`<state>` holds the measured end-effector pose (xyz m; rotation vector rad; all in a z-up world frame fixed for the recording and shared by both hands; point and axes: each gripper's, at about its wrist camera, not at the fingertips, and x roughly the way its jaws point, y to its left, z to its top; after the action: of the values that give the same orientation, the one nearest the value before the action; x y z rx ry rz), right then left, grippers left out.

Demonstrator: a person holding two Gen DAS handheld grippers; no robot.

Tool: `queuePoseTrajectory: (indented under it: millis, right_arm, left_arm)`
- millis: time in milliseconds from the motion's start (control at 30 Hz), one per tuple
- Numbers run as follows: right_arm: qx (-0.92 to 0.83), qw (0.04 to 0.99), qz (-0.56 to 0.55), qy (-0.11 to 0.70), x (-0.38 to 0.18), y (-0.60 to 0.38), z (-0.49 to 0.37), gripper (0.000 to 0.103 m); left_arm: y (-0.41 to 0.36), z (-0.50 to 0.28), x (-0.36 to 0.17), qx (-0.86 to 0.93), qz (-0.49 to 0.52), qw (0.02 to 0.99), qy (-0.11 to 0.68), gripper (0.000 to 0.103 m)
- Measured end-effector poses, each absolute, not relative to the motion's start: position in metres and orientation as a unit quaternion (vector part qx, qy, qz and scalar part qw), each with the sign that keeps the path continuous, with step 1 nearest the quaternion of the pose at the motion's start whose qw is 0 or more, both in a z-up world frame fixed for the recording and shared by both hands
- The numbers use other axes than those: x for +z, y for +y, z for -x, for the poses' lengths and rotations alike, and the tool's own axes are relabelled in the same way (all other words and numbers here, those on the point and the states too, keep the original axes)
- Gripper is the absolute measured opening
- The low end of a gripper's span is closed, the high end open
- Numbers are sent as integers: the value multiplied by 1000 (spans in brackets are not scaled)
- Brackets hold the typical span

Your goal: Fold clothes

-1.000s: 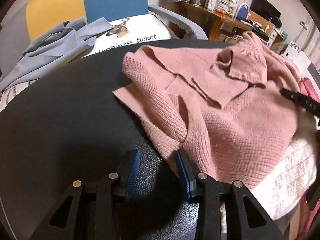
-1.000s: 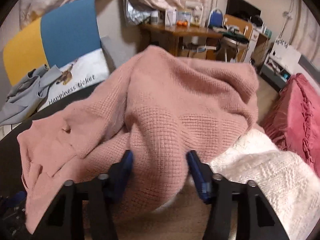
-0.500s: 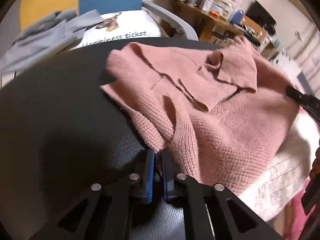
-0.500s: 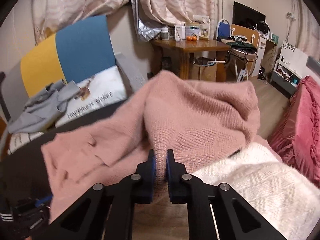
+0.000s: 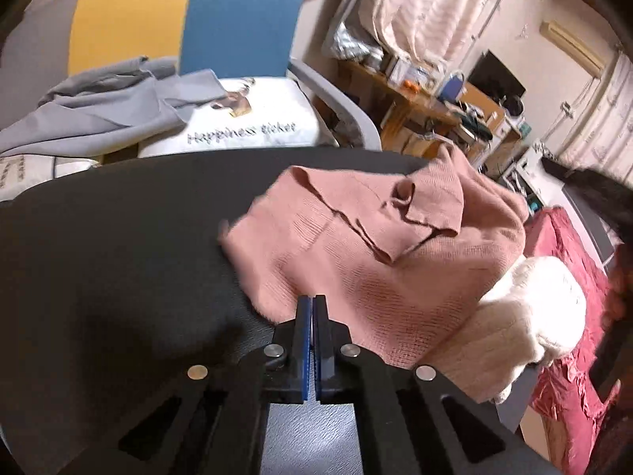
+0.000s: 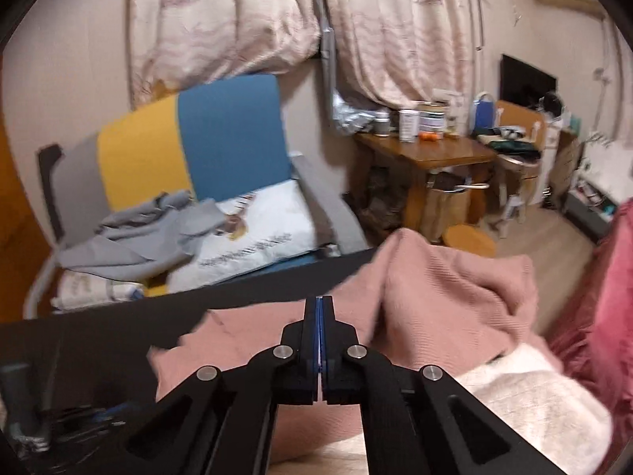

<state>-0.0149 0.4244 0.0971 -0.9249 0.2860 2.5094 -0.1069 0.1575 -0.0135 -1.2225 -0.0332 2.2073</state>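
Observation:
A pink knitted sweater [image 5: 356,253] lies crumpled on the right half of a round black table [image 5: 118,261]. My left gripper [image 5: 313,304] is shut on the sweater's near hem. In the right wrist view the sweater [image 6: 455,289] rises in a fold ahead, and my right gripper [image 6: 319,308] is shut on its near edge, slightly lifted. The left gripper shows blurred at the lower left of that view [image 6: 59,423].
A cream knitted garment [image 5: 526,308] lies under the sweater at the table's right edge, with a dark pink blanket [image 5: 573,277] beyond. A chair with yellow and blue back [image 6: 190,150] holds grey clothes [image 5: 99,107] and a printed pillow [image 5: 253,126]. A wooden desk [image 6: 427,150] stands behind.
Both grippers went from open to shut on the sweater's near edge. Both views have tilted up and pulled back, and the sweater is drawn toward me.

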Motion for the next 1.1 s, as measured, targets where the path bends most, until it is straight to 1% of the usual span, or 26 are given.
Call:
queuePoseTrajectory:
  millis: [33, 67, 100, 167, 200, 333, 400, 433, 467, 500, 533, 600, 633, 700, 733, 867, 900, 967, 1000, 1033, 1100]
  right_arm:
    - [897, 247, 352, 103, 87, 431, 18, 77]
    - [884, 269, 369, 103, 76, 439, 22, 93]
    - [873, 291, 378, 101, 66, 448, 24, 101]
    - [850, 334, 399, 83, 45, 469, 27, 101]
    - [837, 355, 410, 75, 34, 481, 29, 101]
    - [794, 348, 483, 125, -9, 524, 43, 101]
    - [792, 330, 484, 170, -23, 536, 41, 101]
    - [795, 326, 475, 186, -28, 540, 36, 98]
    - [803, 323, 463, 191, -27, 540, 33, 91]
    - [811, 319, 450, 194, -26, 540, 30, 71]
    - [818, 315, 438, 198, -24, 539, 27, 46]
    - [839, 296, 417, 187, -17, 531, 25, 30]
    - [846, 290, 410, 177, -14, 526, 23, 26]
    - [856, 283, 401, 165, -7, 520, 20, 23]
    - [860, 278, 393, 171, -3, 520, 18, 21]
    - [878, 254, 360, 189, 18, 515, 12, 17]
    - [880, 250, 355, 190, 22, 511, 14, 17]
    - [888, 237, 340, 197, 35, 503, 18, 16]
    - [892, 229, 333, 200, 42, 499, 21, 16]
    - [897, 221, 325, 202, 49, 495, 23, 16]
    - [908, 203, 307, 202, 65, 485, 26, 16]
  left_arm:
    - [153, 105, -15, 830, 465, 308, -23, 0]
    - [150, 103, -16, 827, 469, 310, -29, 0]
    - [149, 101, -19, 824, 473, 311, -29, 1]
    - [149, 95, -28, 818, 484, 311, -25, 10]
    - [149, 93, -33, 814, 489, 311, -23, 18]
    - [161, 95, -61, 796, 527, 299, -5, 19]
    - [170, 99, -73, 798, 537, 273, 13, 20]
    - [174, 102, -78, 799, 540, 263, 20, 21]
    - [178, 103, -81, 801, 540, 258, 23, 21]
    - [182, 105, -82, 803, 537, 257, 24, 23]
    - [187, 106, -83, 805, 535, 257, 26, 28]
    - [196, 110, -83, 808, 529, 259, 29, 32]
    - [202, 110, -84, 809, 526, 260, 38, 34]
    - [213, 109, -83, 806, 522, 272, 57, 35]
    - [218, 108, -82, 801, 523, 285, 59, 35]
    - [227, 107, -81, 784, 535, 314, 32, 35]
    - [227, 108, -82, 779, 538, 320, 20, 31]
    - [223, 111, -84, 770, 546, 331, -8, 17]
    - [221, 113, -85, 764, 552, 333, -23, 13]
    - [217, 114, -84, 760, 555, 336, -39, 9]
    - [209, 114, -77, 764, 547, 339, -54, 7]
